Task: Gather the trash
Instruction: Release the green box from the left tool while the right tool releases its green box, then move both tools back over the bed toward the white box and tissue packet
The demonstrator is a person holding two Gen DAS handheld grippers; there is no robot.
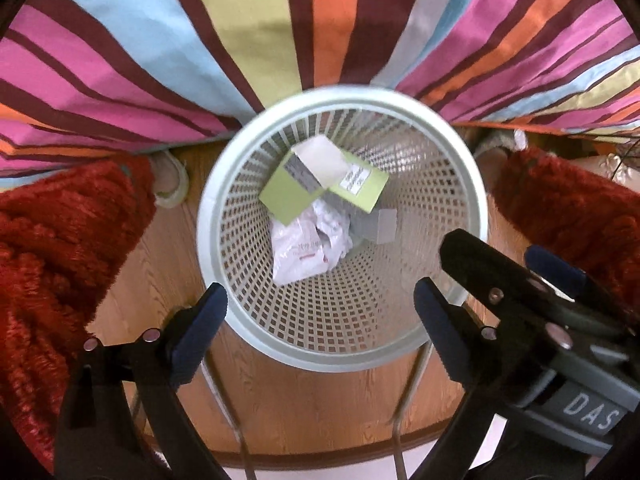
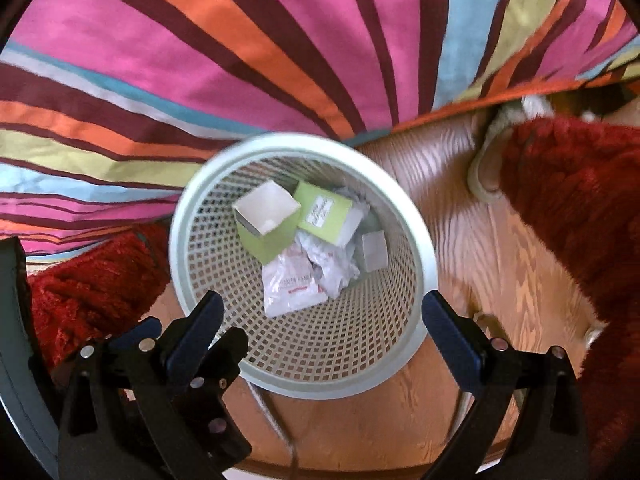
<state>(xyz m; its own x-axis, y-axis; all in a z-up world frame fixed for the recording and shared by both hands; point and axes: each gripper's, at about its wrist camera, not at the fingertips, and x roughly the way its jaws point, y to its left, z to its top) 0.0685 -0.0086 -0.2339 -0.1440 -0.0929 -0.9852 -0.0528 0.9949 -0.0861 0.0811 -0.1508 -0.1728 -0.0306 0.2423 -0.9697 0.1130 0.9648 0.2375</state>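
A white mesh wastebasket (image 1: 460, 168) stands on the wooden floor; it also shows in the right wrist view (image 2: 416, 240). Inside lie a green open box (image 1: 280, 196) (image 2: 268, 236), a second green box with a label (image 1: 360, 184) (image 2: 324, 212), crumpled white wrappers (image 1: 304, 248) (image 2: 296, 280) and a small grey box (image 1: 384, 226) (image 2: 374, 256). My left gripper (image 1: 320, 304) is open and empty above the basket's near rim. My right gripper (image 2: 320, 312) is open and empty above the basket too. The right gripper also shows in the left wrist view (image 1: 516, 264).
A striped, many-coloured cloth (image 1: 280, 20) (image 2: 240, 60) hangs behind the basket. Red shaggy rugs lie left (image 1: 60, 260) and right (image 1: 580, 208) (image 2: 580, 200). A pale slipper (image 1: 172, 184) (image 2: 486, 172) lies on the wooden floor (image 1: 312, 404).
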